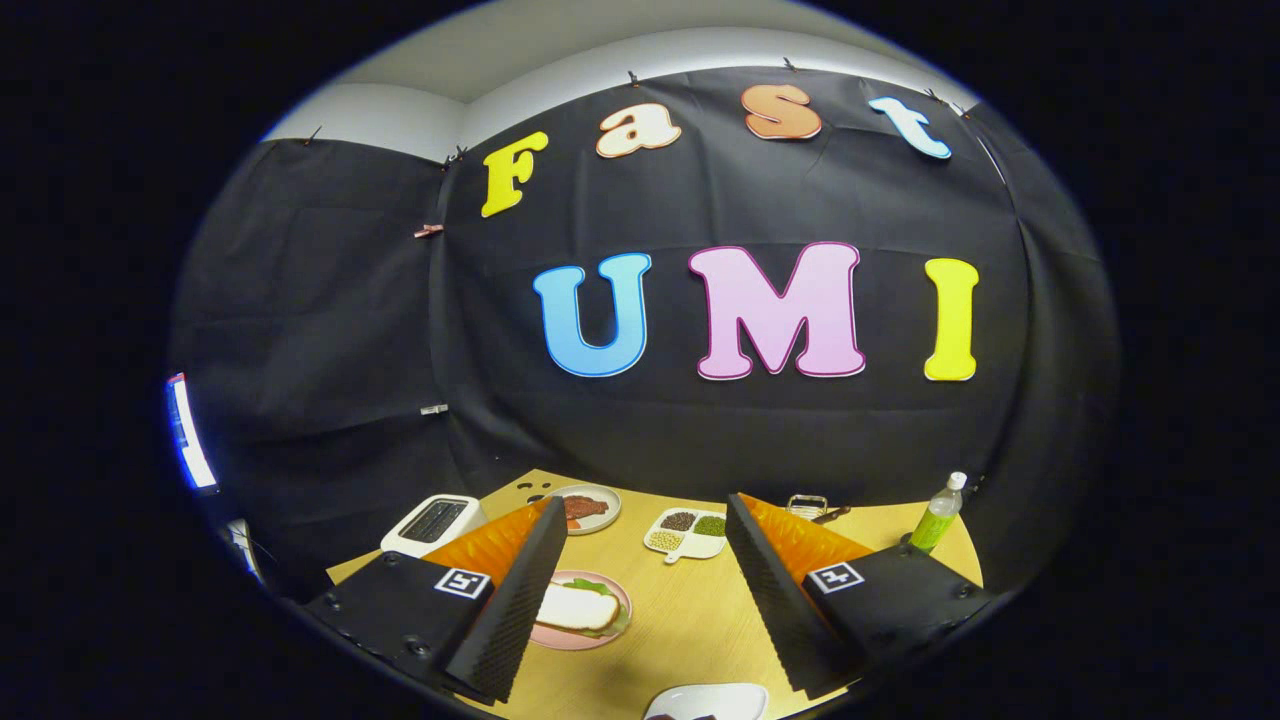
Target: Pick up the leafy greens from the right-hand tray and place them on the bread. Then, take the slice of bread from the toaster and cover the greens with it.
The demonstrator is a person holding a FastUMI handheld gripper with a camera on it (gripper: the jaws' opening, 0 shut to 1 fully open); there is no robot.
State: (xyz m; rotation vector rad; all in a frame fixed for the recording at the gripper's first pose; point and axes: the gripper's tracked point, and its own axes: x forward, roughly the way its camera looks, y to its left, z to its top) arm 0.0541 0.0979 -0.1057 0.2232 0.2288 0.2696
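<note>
My gripper (645,505) is held high above the wooden table (690,610), open wide, with nothing between its black ridged fingers (520,590). Below the left finger and partly hidden by it sits a pink plate (615,632). On the plate lies a pale bread slice (575,608), with leafy greens (592,586) sticking out from under it. A white toaster (432,522) stands beyond the left finger at the table's far left; its slots look dark. The rim of a white tray (705,698) shows close in, between the fingers.
A round plate with dark meat (585,508) lies next to the toaster. A white divided dish of beans (688,533) sits just beyond the fingertips. A green bottle (937,515) stands at the table's right edge, with a small clear item (806,503) near the back.
</note>
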